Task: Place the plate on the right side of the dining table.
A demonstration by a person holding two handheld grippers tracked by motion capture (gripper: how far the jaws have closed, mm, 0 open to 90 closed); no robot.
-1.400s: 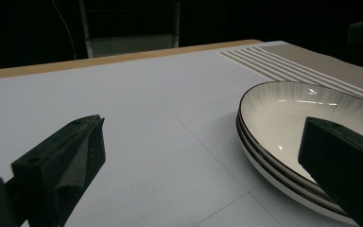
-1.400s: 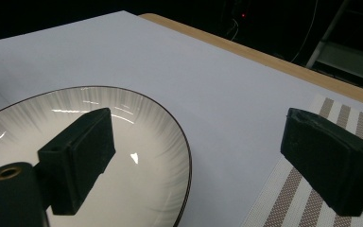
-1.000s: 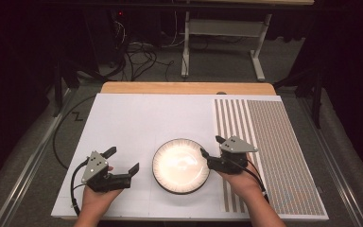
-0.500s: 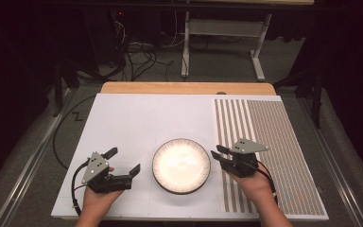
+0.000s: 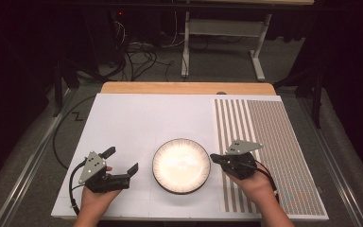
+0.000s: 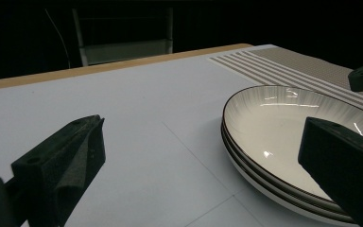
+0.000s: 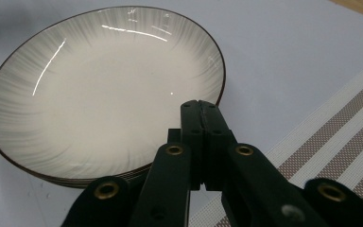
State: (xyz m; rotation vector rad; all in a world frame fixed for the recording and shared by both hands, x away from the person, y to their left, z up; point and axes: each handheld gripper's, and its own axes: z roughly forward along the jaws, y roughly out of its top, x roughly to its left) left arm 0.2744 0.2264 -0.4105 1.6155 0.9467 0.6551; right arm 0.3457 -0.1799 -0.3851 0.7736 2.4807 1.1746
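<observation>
White sheeting covers the bench (image 5: 137,123); I see stacked plates (image 5: 181,165) near its front edge. My right gripper (image 5: 216,158), jaws just closed on nothing, sits beside their rim; my left gripper (image 5: 121,161) gapes empty.

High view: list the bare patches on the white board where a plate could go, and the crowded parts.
Free: the white board between the wooden back edge and the stacked white dark-rimmed plates, and the far end of the striped mat. Crowded: the near edge, with both tongs flanking the plates.
</observation>
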